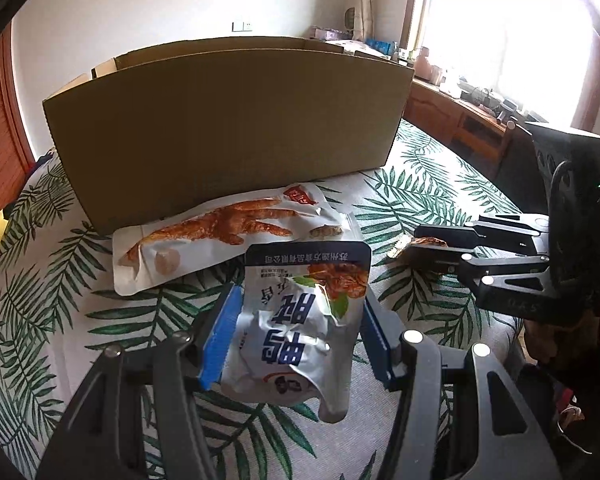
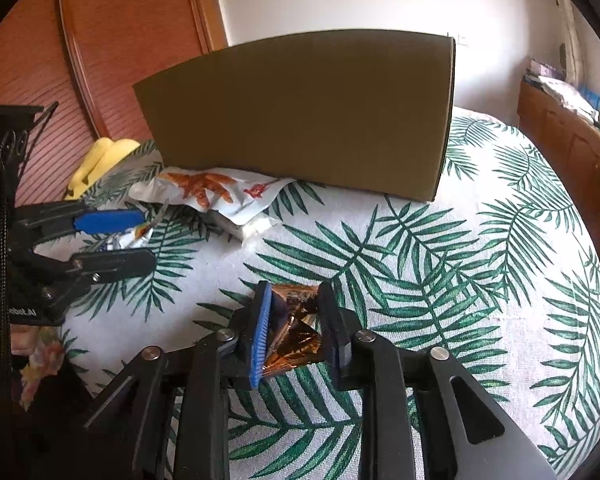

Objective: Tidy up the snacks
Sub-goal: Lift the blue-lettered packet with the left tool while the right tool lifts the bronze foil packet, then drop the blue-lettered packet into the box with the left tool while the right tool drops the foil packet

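My left gripper is shut on a crumpled silver snack pouch with blue lettering, its blue pads pressing both sides; in the right wrist view the left gripper shows at the left edge with the silver pouch between its fingers. My right gripper is shut on a small orange-brown foil packet just above the cloth; the right gripper and the foil packet also appear at the right of the left wrist view. A brown cardboard box stands open-topped behind both.
A white chicken-feet snack bag lies against the box's front, over a small white packet. Everything rests on a palm-leaf print cloth. A yellow soft item lies at the left; a wooden cabinet stands at the right.
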